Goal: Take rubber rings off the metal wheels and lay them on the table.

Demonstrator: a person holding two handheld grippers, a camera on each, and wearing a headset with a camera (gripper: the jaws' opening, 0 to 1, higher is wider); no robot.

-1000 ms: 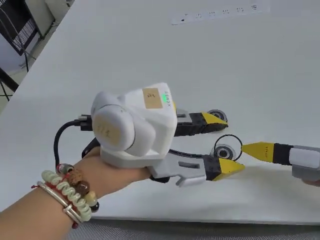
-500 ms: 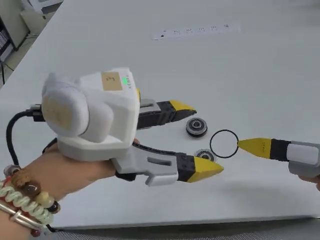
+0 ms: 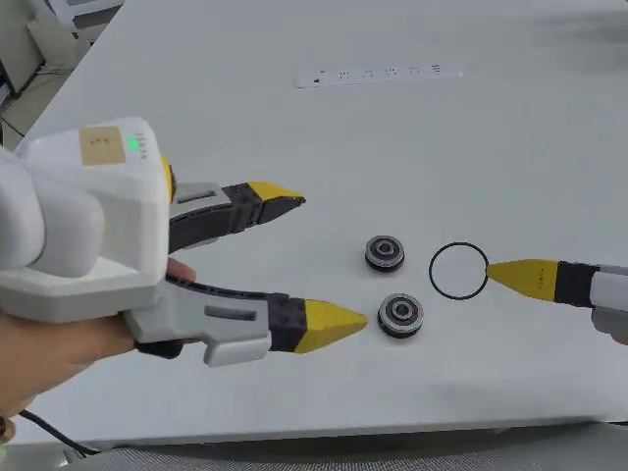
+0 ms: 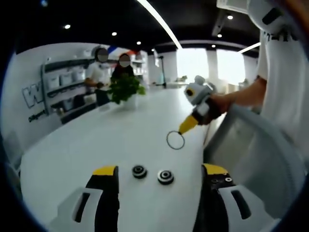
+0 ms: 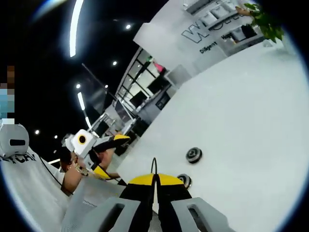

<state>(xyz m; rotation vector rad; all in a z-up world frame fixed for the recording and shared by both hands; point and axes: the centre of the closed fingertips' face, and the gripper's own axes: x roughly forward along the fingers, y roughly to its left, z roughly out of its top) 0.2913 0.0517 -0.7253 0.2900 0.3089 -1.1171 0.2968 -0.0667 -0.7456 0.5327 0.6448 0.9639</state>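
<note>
The thin black rubber ring (image 3: 458, 271) is pinched at its edge between the shut yellow tips of the right gripper (image 3: 491, 272), near the front right of the white table (image 3: 510, 147); in the right gripper view it shows as a thin dark line rising from the closed jaws. Just left of the ring, two small round metal wheels (image 3: 385, 253) (image 3: 400, 314) lie on the table close together. Further left, the left gripper (image 3: 332, 260) is held with its jaws spread wide and nothing between them, pointing toward the wheels, and a long white power strip (image 3: 378, 73) lies toward the table's far side.
</note>
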